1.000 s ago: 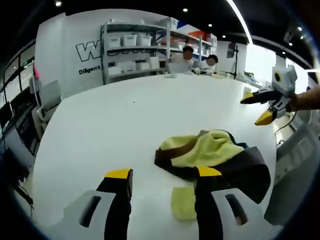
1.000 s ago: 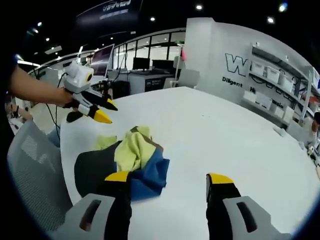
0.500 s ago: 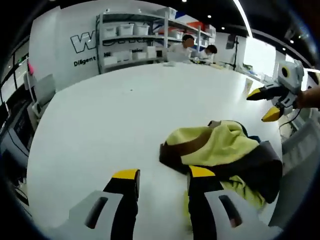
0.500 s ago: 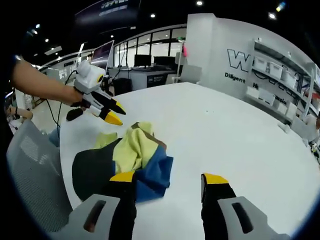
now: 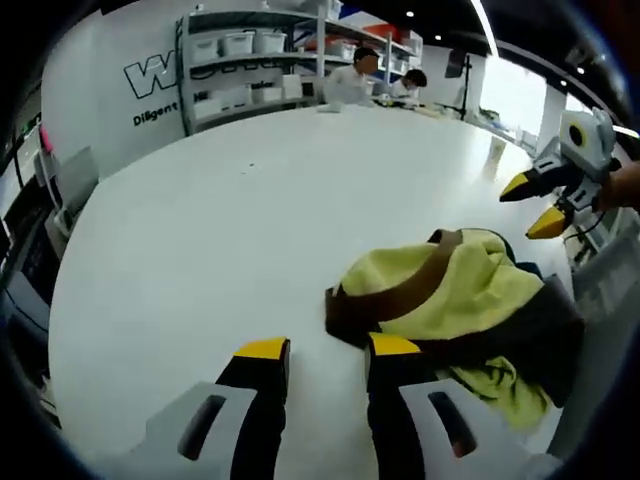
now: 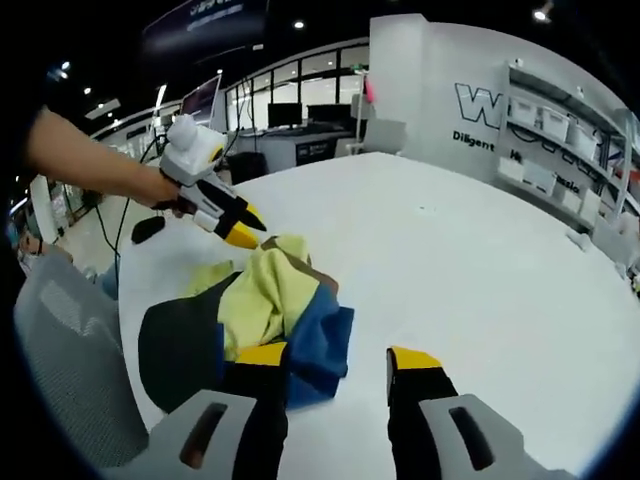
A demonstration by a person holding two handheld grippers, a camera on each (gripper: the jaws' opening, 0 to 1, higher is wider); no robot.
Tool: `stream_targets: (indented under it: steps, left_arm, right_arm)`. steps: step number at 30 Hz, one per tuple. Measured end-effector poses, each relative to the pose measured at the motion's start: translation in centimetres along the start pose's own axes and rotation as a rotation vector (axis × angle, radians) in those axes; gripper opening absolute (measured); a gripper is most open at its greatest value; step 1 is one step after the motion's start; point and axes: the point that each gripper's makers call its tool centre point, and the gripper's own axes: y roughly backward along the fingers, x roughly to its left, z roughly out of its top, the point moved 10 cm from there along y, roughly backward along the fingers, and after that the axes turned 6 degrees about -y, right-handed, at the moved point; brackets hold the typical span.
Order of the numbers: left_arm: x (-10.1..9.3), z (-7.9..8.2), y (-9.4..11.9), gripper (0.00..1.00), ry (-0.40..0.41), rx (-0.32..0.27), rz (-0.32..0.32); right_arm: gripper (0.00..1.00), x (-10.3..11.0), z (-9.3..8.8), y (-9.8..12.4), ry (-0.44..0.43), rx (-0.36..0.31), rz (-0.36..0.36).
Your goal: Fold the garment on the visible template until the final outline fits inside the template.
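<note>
A crumpled garment (image 5: 470, 300), yellow-green with a brown band, blue and dark parts, lies in a heap near the edge of the white table (image 5: 200, 220). My left gripper (image 5: 328, 348) is open just in front of the heap's brown edge, with nothing between its jaws. In the right gripper view the same heap (image 6: 275, 300) lies just past my right gripper (image 6: 338, 356), which is open and holds nothing, its left jaw over the blue cloth. The right gripper (image 5: 532, 205) hovers above the far side of the heap. The left gripper (image 6: 240, 225), held by a hand, points down at the yellow cloth.
A grey mesh chair (image 6: 70, 350) stands against the table edge beside the garment. Shelves with white bins (image 5: 250, 60) line the far wall, and two people (image 5: 360, 75) sit beyond the table. The table top (image 6: 480, 260) stretches wide and bare away from the heap.
Both views have drawn closer to the garment. The jaws of each gripper stand narrower than before. In the right gripper view the left gripper has dropped toward the yellow cloth.
</note>
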Motion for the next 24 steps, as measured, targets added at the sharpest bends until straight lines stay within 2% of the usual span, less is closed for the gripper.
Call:
stream_targets:
  steps: [7, 16, 21, 24]
  left_arm:
    - [-0.1, 0.1, -0.9, 0.31, -0.014, 0.034, -0.022]
    - [-0.1, 0.0, -1.7, 0.28, -0.018, 0.047, -0.053]
    - [0.1, 0.2, -1.9, 0.28, -0.03, 0.056, -0.053]
    - [0.1, 0.3, -2.0, 0.29, -0.037, 0.056, -0.059]
  right_arm:
    - [0.29, 0.2, -0.1, -0.7, -0.022, 0.011, 0.019]
    - [0.25, 0.5, -0.5, -1.6, 0.002, 0.054, 0.057]
    - [0.21, 0.2, 0.2, -1.9, -0.011, 0.036, 0.059]
    - [0.19, -0.2, 0.7, -2.2, -0.051, 0.022, 0.052]
